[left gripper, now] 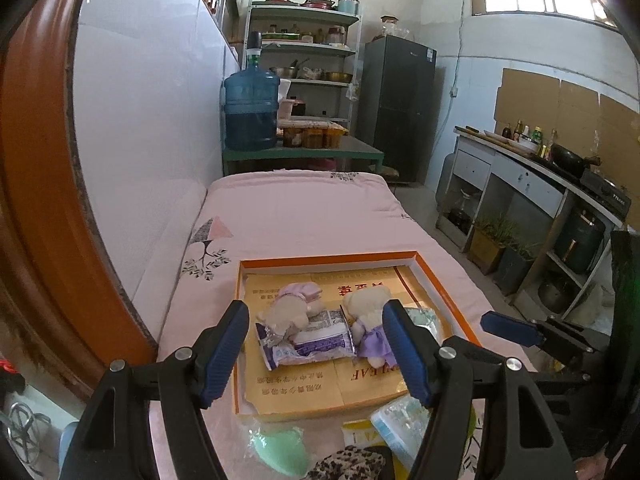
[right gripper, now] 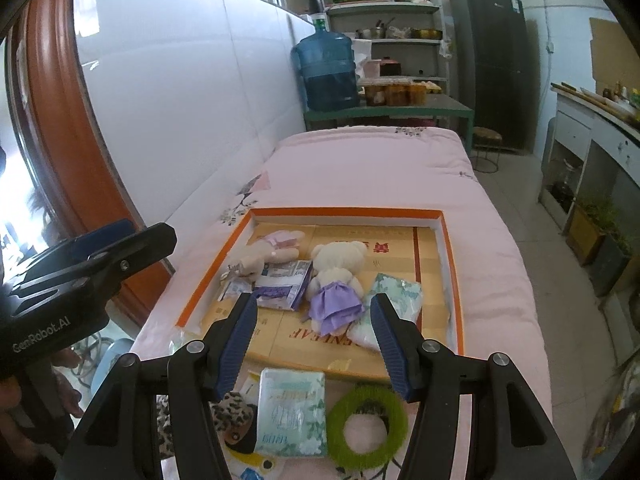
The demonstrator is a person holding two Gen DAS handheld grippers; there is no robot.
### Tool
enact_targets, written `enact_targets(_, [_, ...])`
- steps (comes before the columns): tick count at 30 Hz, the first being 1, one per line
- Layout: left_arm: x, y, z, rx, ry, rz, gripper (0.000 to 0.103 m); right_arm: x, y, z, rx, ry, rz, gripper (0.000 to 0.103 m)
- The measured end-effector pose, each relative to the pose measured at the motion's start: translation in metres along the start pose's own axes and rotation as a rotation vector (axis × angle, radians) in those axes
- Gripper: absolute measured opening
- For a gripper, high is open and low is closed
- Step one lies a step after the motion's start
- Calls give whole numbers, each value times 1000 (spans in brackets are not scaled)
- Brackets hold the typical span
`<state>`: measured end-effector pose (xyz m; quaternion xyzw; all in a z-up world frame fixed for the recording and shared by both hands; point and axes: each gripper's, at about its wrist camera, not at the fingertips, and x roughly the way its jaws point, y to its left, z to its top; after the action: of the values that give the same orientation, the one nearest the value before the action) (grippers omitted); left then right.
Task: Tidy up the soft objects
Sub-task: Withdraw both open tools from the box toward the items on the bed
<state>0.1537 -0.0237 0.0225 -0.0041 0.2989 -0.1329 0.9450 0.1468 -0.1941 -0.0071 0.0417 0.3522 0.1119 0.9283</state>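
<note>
A shallow orange-rimmed box (right gripper: 348, 213) lies on the pink bed. In it are a bear in a purple dress (right gripper: 336, 280), a bear in pink (right gripper: 272, 250), a purple-and-white packet (right gripper: 280, 280) and a green-patterned tissue pack (right gripper: 396, 304). In front of the box lie another tissue pack (right gripper: 290, 416), a fuzzy green ring (right gripper: 368, 428) and a leopard-print piece (right gripper: 232, 412). My right gripper (right gripper: 314, 340) hangs open above the box's front edge, holding nothing. My left gripper (left gripper: 316, 352) is open too, over the packet (left gripper: 308, 340) and both bears, apart from them.
A mint-green soft item (left gripper: 280, 448) lies near the bed's front edge. A white wall panel (left gripper: 152, 140) runs along the left. Beyond the bed stand a water jug (left gripper: 250, 112), shelves (left gripper: 304, 48) and a fridge (left gripper: 396, 108). A kitchen counter (left gripper: 540, 184) lines the right.
</note>
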Motion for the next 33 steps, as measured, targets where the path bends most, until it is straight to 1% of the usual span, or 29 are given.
enact_targets(6, [-17,-5,-8,30,-21,24,69,-15,4,-10,-13,-9,-9,61])
enact_targets(11, [-27,-6,-15,35,-28,31,69,-26,5,-17,-13,-15,-12,61])
enact_targets(20, [-39,0,-27,12,-34,26,69,-43,10,-32,-18,-25,-17,61])
enact_targets(33, [-53,13,-48,-25,-33,7,69,-54,10,-50,-5,-20,-16,61])
